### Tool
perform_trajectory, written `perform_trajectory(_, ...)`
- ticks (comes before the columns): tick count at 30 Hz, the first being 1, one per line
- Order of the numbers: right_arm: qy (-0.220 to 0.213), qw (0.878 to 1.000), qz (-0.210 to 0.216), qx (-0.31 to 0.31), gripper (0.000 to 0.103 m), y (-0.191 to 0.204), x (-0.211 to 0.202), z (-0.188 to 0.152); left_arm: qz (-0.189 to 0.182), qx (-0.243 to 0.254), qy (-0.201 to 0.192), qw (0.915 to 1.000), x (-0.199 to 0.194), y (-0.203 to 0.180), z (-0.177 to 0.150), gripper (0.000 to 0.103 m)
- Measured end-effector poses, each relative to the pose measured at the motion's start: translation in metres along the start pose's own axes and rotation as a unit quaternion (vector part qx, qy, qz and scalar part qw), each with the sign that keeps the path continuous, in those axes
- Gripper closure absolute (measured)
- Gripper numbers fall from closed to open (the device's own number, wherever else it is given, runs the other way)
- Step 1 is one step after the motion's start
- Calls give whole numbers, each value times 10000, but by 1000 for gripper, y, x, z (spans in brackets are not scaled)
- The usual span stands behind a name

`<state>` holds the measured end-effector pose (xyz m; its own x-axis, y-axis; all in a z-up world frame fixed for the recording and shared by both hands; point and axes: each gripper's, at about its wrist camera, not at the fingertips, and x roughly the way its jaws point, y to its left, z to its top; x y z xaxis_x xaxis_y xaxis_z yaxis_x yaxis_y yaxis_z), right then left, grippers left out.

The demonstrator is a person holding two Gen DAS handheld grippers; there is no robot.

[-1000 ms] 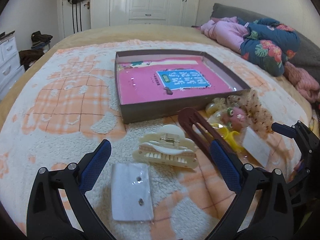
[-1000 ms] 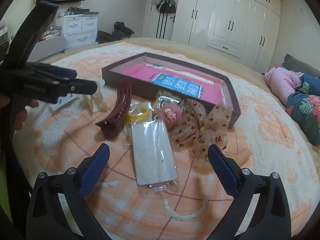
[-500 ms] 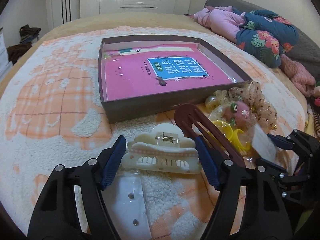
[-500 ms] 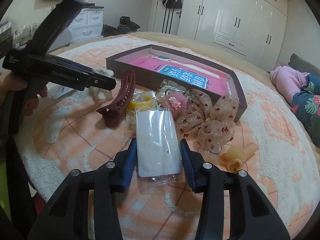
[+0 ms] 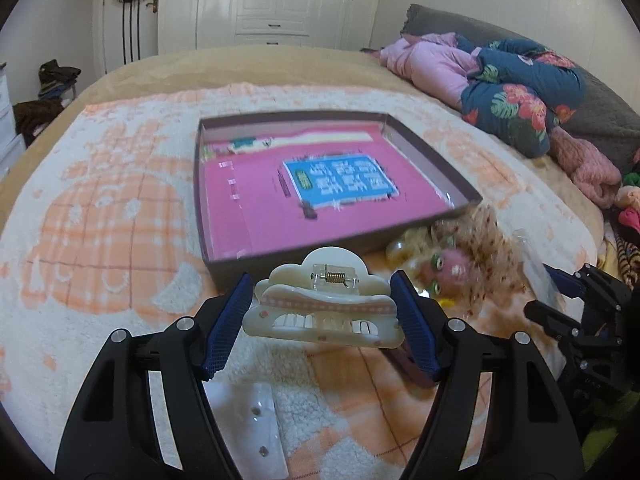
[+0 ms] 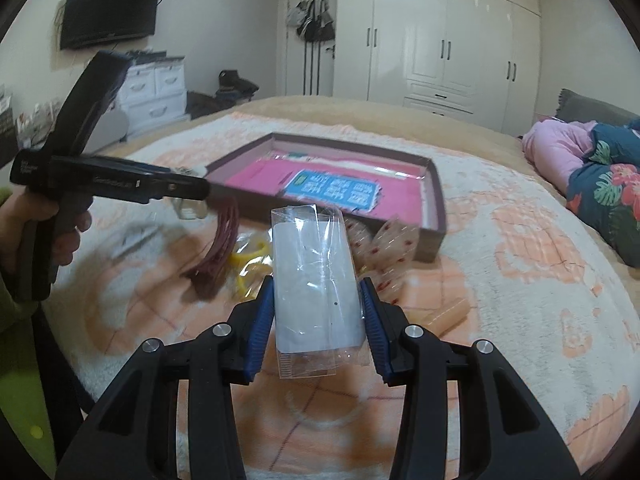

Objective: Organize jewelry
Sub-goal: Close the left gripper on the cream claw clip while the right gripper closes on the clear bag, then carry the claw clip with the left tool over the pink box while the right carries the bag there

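The left gripper (image 5: 322,314) clamps a cream hair claw (image 5: 323,308) between its blue pads, one pad on each end. The claw is glossy ivory with a scalloped, cloud-shaped top, a clear hinge block with a brass spring at its twelve o'clock edge, a pale pink dotted band across the middle and a row of short teeth along the bottom. It hangs clear of the fleecy blanket (image 5: 104,216), which is white with orange checks.

The right gripper (image 6: 318,316) pinches a clear cellophane sleeve (image 6: 314,280) holding a white card; the sleeve stands nearly upright, its crinkled top edge toward twelve o'clock, with a tiny dark dot near the card's lower right.

Beyond both, at twelve o'clock, lies a shallow dark-walled box (image 5: 424,144) with a pink floor and a blue label. In the left wrist view a second white card with small studs (image 5: 256,428) lies on the blanket at six o'clock, under the gripper. At three o'clock from the claw sits a blurred heap: a pink fuzzy ornament (image 5: 448,266) and sheer dotted ribbon bows (image 5: 480,240). In the right wrist view a maroon hair claw (image 6: 218,252) and yellow pieces (image 6: 256,252) lie at nine o'clock from the sleeve, and a pale peach clip (image 6: 448,312) at three o'clock.
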<state>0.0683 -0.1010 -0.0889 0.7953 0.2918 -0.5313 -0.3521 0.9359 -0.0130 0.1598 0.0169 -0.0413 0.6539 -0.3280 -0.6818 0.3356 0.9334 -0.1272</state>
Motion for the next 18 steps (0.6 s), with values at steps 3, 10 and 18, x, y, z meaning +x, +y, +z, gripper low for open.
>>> perform_trajectory(3,-129,9999,-106,41,63,-10,-4,8,108,-34,-136,9998,0,1,10,41)
perform_trajectory(10,-288,9987,-411,31,62,-31,3,31,121,-382,-345,9986,8,11,28,41)
perform_trajectory(18,-258,9987,-430,125,62,-47,20,58,260,-613,-346,9972,28,28,48,41)
